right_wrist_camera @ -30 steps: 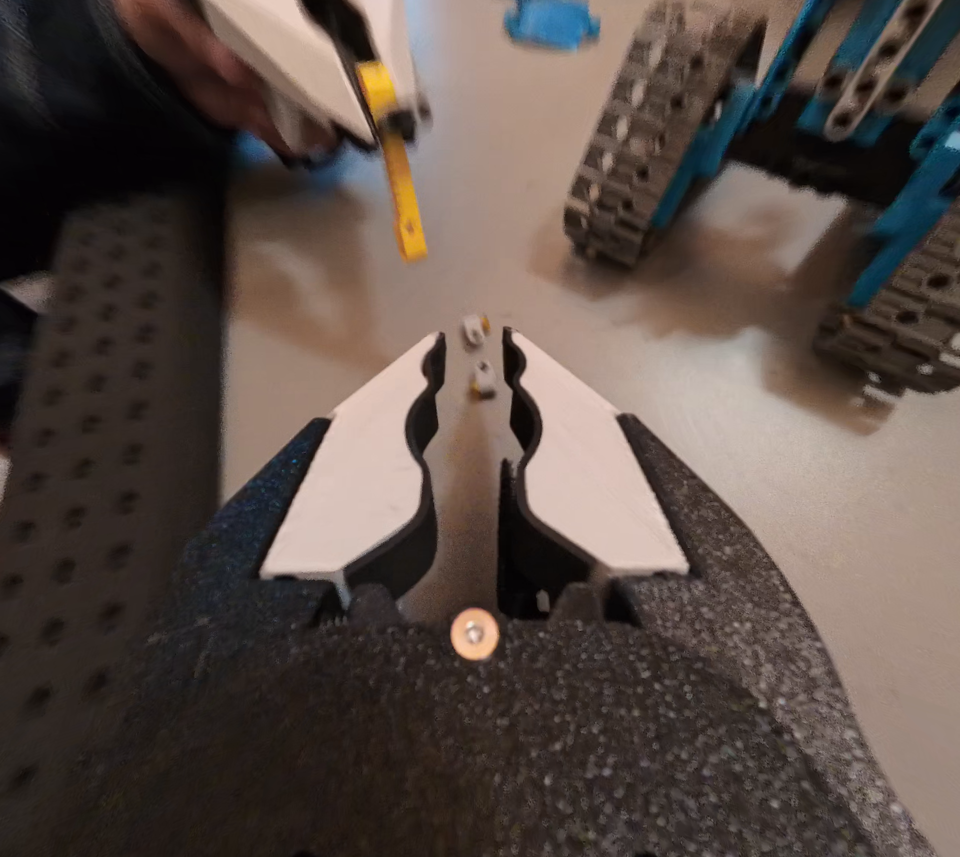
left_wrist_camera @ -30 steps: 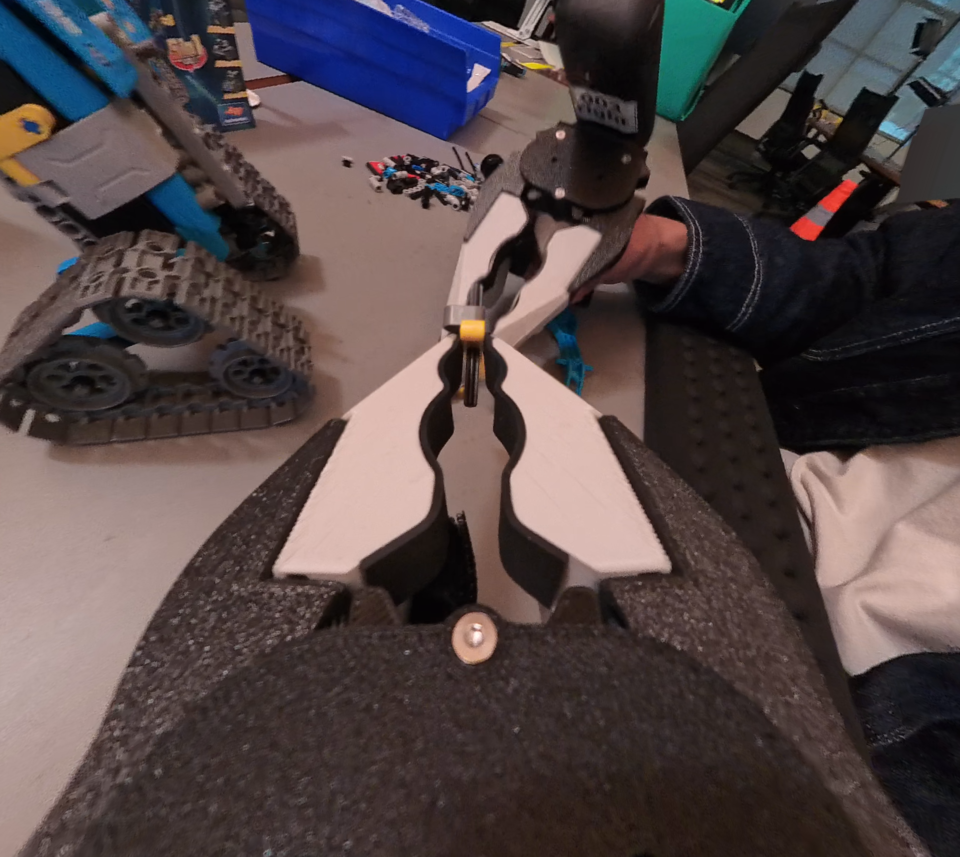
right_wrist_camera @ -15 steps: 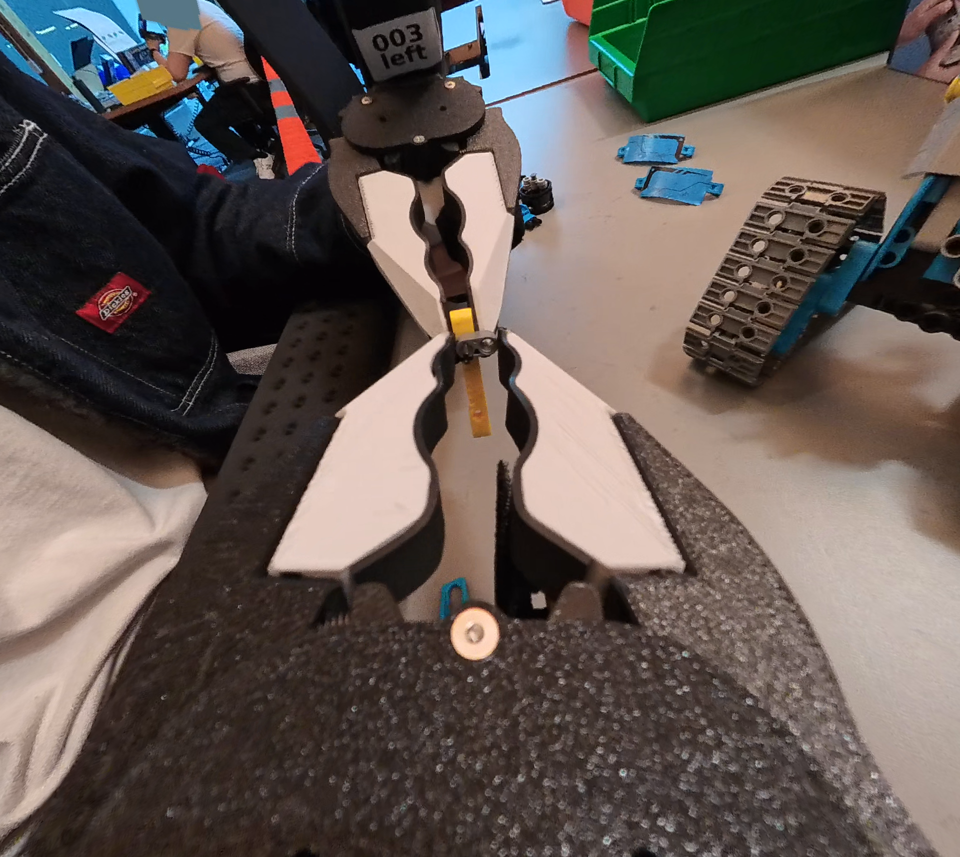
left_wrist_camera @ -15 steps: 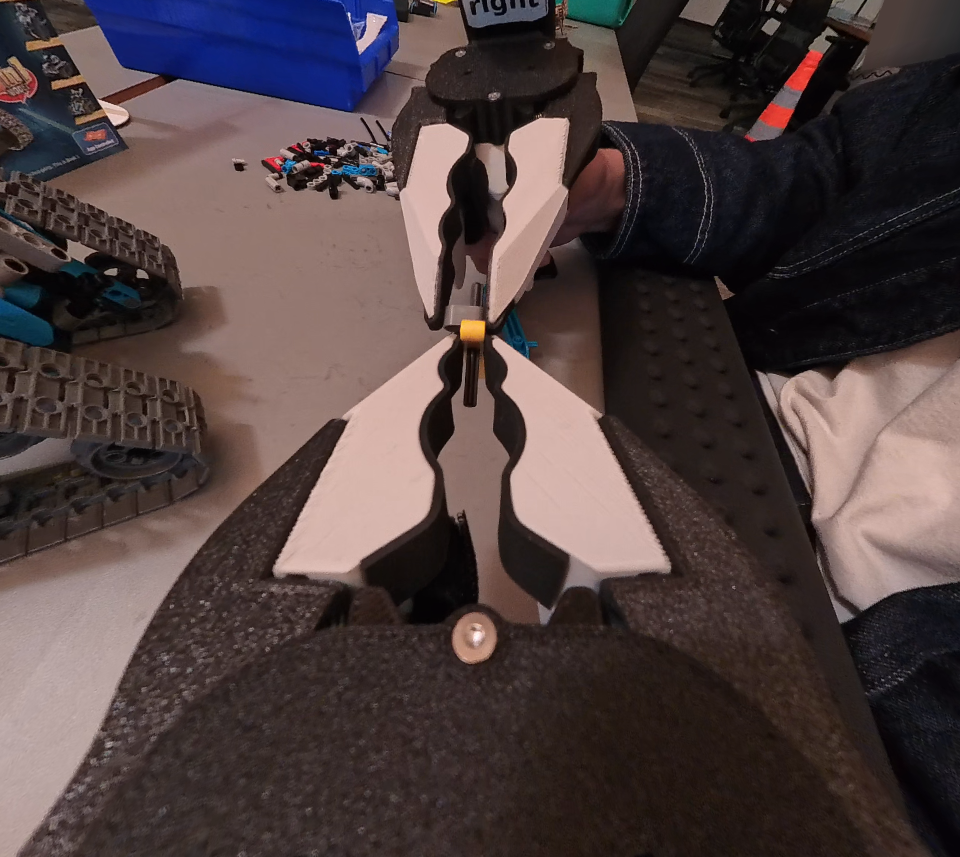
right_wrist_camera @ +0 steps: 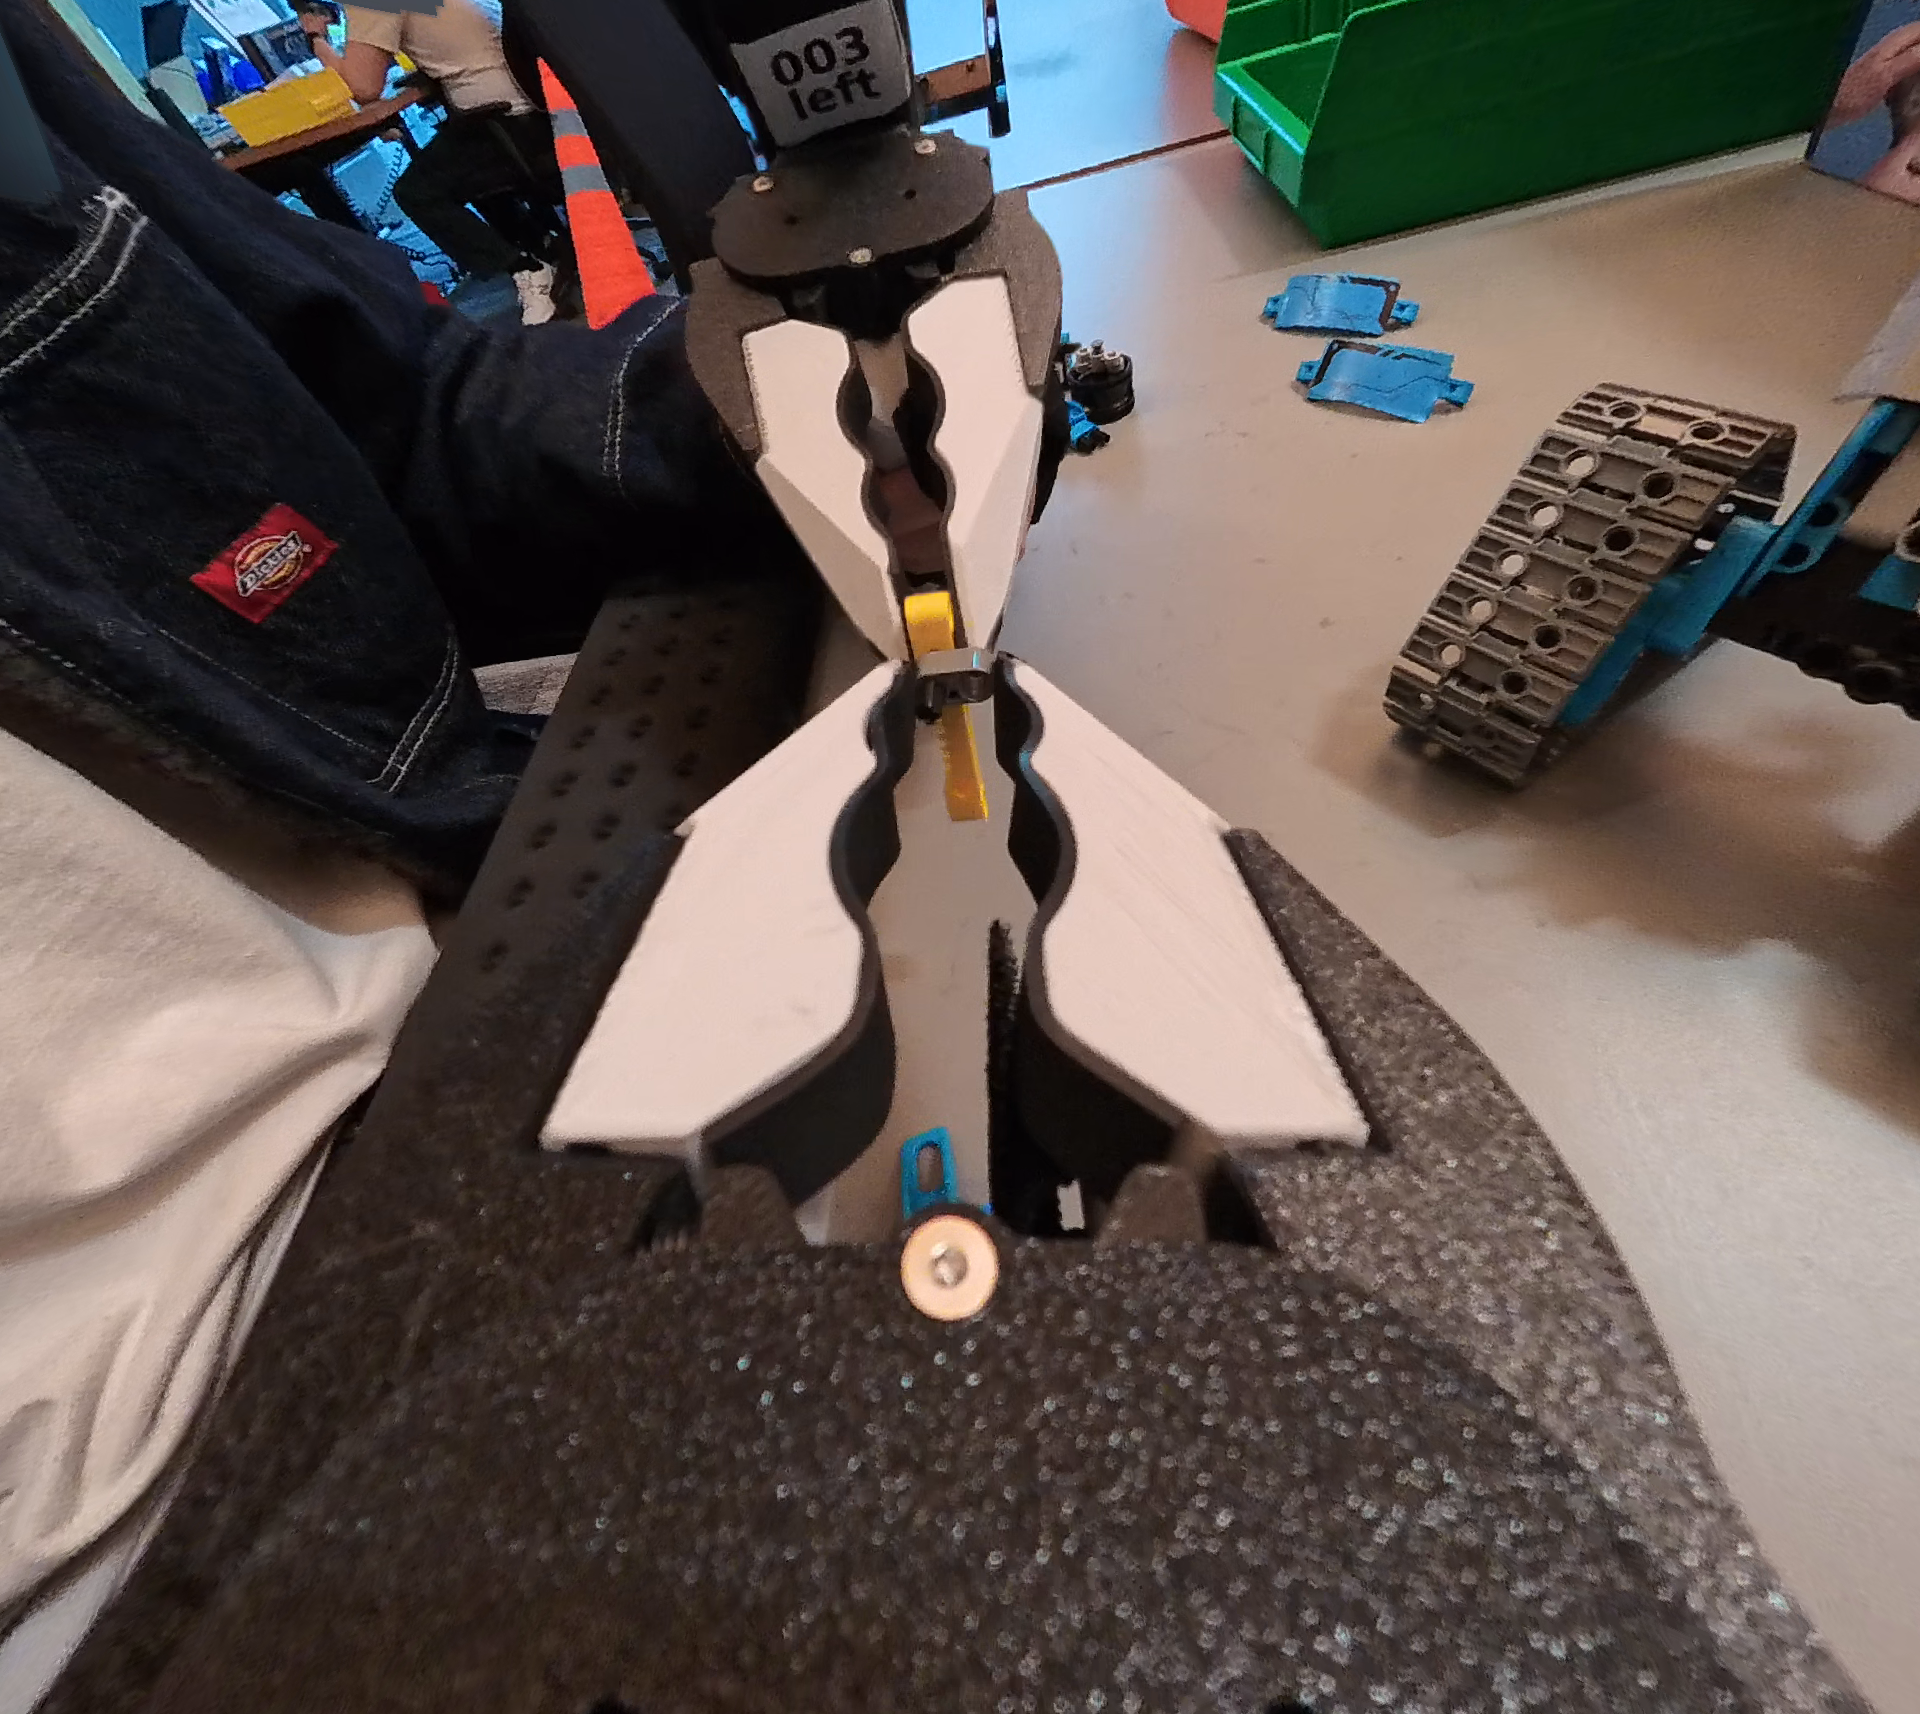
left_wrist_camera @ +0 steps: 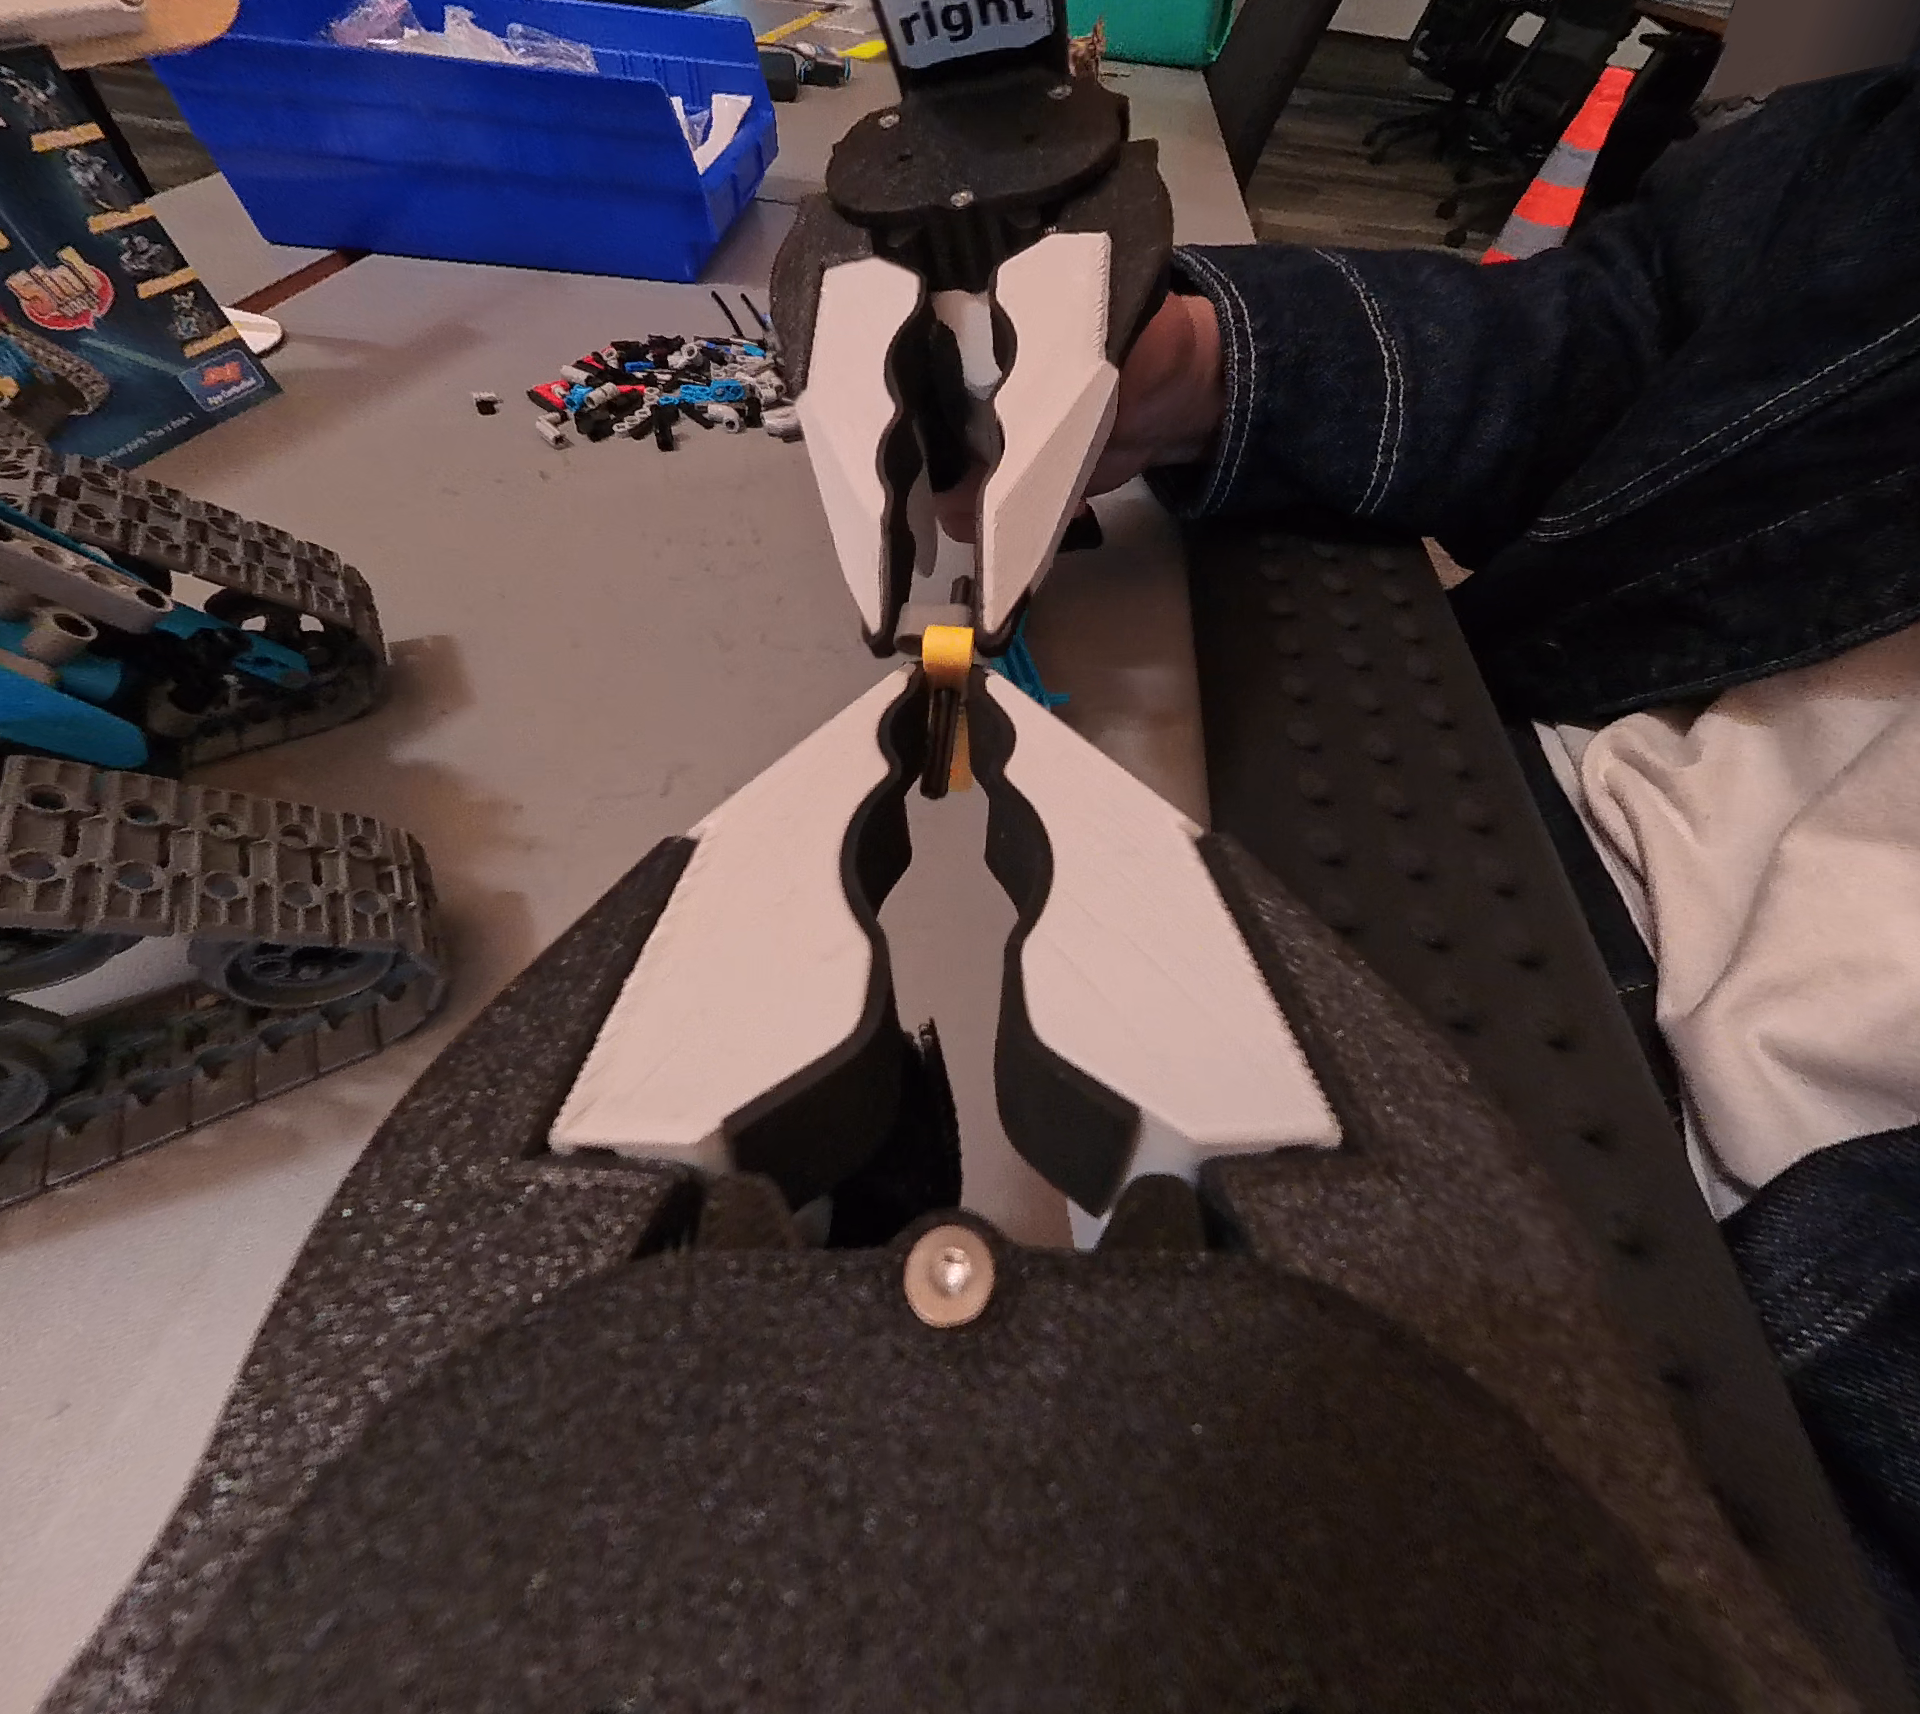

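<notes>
- The left gripper [left_wrist_camera: 943, 690] is pinching a yellow beam [left_wrist_camera: 948, 648], jaws clenched on it.
- The right gripper [right_wrist_camera: 954, 675] is gripping a small grey connector [right_wrist_camera: 952, 663], seemingly touching the beam.
- A tracked vehicle [right_wrist_camera: 1579, 584] is sitting nearby on the table [left_wrist_camera: 623, 584].

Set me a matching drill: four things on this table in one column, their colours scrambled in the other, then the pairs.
Things
1. bin behind the pile of small parts
2. bin behind the flat tags
3. beam between the two grippers
4. track on the vehicle

Colours
A. grey
B. yellow
C. blue
D. green

Pairs: 1-C, 2-D, 3-B, 4-A
</notes>
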### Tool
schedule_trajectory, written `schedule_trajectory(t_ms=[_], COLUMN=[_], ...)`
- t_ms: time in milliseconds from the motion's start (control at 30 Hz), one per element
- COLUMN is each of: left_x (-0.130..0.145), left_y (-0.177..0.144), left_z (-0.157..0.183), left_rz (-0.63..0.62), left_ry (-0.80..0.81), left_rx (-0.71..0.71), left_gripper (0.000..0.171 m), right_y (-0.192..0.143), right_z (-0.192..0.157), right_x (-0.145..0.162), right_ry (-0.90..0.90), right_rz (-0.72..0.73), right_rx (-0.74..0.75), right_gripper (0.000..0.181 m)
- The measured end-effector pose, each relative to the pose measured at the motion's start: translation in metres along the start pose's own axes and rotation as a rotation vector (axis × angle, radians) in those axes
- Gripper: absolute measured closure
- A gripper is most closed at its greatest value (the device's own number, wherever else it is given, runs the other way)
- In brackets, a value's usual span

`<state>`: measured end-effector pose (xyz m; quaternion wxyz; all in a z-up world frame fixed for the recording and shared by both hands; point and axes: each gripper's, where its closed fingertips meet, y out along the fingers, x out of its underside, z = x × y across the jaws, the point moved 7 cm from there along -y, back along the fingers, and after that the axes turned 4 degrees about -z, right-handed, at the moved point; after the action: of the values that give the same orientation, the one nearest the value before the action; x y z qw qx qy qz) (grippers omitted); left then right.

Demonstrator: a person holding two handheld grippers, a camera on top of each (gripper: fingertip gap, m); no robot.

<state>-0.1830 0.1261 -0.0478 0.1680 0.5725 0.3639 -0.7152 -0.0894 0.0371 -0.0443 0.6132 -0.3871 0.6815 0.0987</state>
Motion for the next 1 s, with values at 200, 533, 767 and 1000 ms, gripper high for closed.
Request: schedule_trajectory(t_ms=[200, 533, 767, 1000], left_x=[0.000, 0.002, 0.012, 0.007], left_y=[0.001, 0.000, -0.029, -0.021], left_z=[0.003, 0.001, -0.029, -0.029], left_rz=[-0.006, -0.023, 0.031, 0.044], left_ry=[0.012, 0.013, -0.093, -0.199], left_rx=[0.014, 0.004, -0.116, -0.116], left_gripper=[0.166, 0.166, 0.166, 0.166], right_y=[-0.003, -0.010, -0.135, -0.201], right_z=[-0.003, -0.002, 0.067, 0.111], right_x=[0.002, 0.006, 0.034, 0.101], right_ry=[-0.018, -0.019, 0.150, 0.378], right_rz=[-0.023, -0.037, 0.059, -0.297], right_rx=[-0.005, 0.006, 0.494, 1.135], right_gripper=[0.168, 0.168, 0.168, 0.155])
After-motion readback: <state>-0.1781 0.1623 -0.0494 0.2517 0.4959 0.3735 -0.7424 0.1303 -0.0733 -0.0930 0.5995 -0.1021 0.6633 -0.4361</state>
